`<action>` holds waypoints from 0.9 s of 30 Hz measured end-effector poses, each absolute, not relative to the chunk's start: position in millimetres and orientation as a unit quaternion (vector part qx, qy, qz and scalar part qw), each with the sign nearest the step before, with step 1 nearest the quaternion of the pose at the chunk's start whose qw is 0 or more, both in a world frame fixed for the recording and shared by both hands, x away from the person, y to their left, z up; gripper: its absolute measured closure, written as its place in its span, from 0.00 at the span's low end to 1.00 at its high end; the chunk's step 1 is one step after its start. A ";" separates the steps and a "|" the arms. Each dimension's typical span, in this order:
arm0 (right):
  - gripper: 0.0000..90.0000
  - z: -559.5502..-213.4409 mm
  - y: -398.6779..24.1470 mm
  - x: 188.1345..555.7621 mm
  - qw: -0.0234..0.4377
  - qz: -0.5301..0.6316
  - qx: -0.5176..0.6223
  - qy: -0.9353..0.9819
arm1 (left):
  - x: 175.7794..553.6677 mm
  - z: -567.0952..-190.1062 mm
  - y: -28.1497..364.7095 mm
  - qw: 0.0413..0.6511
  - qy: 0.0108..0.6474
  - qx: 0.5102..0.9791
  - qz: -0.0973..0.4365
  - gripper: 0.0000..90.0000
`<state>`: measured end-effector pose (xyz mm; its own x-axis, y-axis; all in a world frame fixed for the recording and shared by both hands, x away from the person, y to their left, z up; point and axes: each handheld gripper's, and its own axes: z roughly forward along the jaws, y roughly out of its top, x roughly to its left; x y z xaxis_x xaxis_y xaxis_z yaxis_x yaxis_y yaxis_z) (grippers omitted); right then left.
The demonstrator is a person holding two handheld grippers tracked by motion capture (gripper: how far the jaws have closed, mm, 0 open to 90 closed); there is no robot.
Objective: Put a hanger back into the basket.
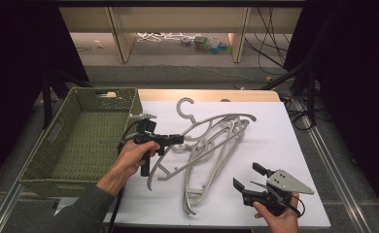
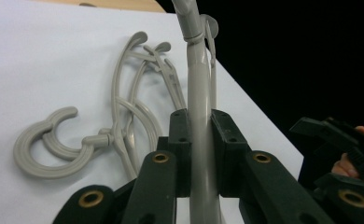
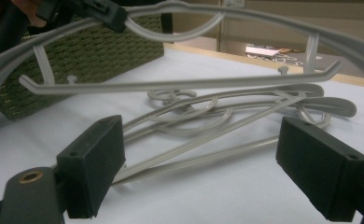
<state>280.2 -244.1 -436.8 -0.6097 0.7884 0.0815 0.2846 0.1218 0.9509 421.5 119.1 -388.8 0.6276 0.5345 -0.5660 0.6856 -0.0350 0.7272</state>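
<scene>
The left gripper [image 2: 201, 140] clamps 1 grey plastic hanger [image 3: 180, 84], lifted clear above the grey hanger pile [image 1: 212, 145]. At 5 o'clock, the right gripper [image 1: 249, 177] gapes wide, holding nothing.

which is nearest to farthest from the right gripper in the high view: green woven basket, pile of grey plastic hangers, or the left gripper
From the right gripper:
1. pile of grey plastic hangers, just to its left on the table
2. left gripper, farther left, clamping a lifted hanger
3. green woven basket, far left edge

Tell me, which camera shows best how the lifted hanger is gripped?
The left gripper view: its pads clamp the lifted hanger on both sides. The high view shows the left gripper holding it; the right gripper view shows it raised above the pile.
</scene>
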 end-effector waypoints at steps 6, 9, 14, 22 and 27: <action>0.18 -435.0 -246.1 278.8 0.232 0.528 0.379 0.724 | 413.9 -365.7 129.6 0.560 0.413 0.715 -0.063 0.88; 0.18 -435.1 -246.0 279.0 0.233 0.529 0.378 0.724 | 409.2 -351.5 136.0 0.567 0.408 0.713 -0.052 0.88; 0.18 -435.3 -245.6 279.2 0.233 0.528 0.377 0.724 | 402.3 -327.5 148.1 0.572 0.402 0.714 -0.036 0.88; 0.18 -435.7 -244.8 279.8 0.235 0.533 0.377 0.721 | 394.7 -303.5 170.7 0.564 0.399 0.723 -0.003 0.88; 0.18 -436.7 -243.8 280.6 0.236 0.540 0.375 0.716 | 392.2 -295.7 195.7 0.560 0.407 0.721 0.018 0.88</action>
